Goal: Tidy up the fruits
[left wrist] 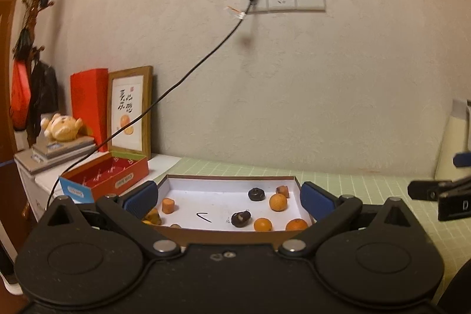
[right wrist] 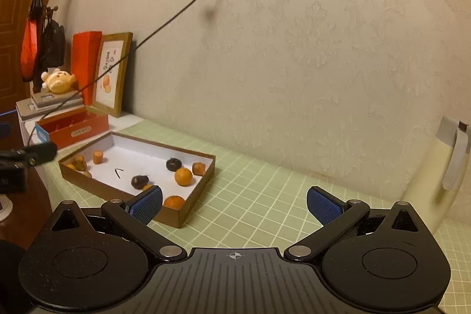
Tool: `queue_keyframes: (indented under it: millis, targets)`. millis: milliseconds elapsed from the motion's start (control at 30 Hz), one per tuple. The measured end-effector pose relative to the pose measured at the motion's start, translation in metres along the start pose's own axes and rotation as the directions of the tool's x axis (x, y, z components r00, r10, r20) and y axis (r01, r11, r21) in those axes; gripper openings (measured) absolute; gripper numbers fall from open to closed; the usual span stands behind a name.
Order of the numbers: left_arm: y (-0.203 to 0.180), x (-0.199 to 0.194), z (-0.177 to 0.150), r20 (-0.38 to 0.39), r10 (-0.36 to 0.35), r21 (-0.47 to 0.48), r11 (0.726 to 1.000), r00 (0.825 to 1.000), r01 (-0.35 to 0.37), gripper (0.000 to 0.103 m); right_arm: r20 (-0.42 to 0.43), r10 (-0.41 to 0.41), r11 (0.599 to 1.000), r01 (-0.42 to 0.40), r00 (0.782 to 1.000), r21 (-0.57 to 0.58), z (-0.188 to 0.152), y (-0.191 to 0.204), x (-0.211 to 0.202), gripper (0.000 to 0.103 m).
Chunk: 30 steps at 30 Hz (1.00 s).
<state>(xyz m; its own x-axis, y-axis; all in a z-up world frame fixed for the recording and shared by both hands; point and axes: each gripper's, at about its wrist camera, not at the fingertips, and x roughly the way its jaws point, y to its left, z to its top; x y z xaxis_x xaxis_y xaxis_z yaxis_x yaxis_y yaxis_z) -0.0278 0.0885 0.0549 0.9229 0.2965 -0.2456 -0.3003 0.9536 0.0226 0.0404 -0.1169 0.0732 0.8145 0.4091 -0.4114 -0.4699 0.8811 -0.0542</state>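
A shallow brown cardboard tray (left wrist: 232, 178) with a white floor lies on the green grid mat; it also shows in the right wrist view (right wrist: 194, 197). It holds small oranges (left wrist: 278, 202) (right wrist: 183, 176), dark fruits (left wrist: 256, 194) (right wrist: 173, 164) and orange-brown chunks (left wrist: 168, 205) (right wrist: 98, 157). My left gripper (left wrist: 229, 197) is open and empty, just in front of the tray's near wall. My right gripper (right wrist: 234, 203) is open and empty, over the mat to the right of the tray.
A red open box (left wrist: 110, 174), a framed picture (left wrist: 131, 114), a red bag (left wrist: 89, 102) and a plush toy (left wrist: 61, 127) on books stand at the left. A black cable (left wrist: 176, 84) runs from the wall socket. A cream jug (right wrist: 426, 167) stands at the right.
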Motion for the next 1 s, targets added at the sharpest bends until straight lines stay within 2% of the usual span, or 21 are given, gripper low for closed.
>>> queue_keyframes:
  millis: [1000]
  targets:
    - [0.0028, -0.0044, 0.0016, 0.006, 0.01, 0.001, 1.0, 1.0, -0.01, 0.097, -0.02, 0.006, 1.0, -0.006, 1.0, -0.021, -0.0011, 0.0037, 0.0048, 0.103]
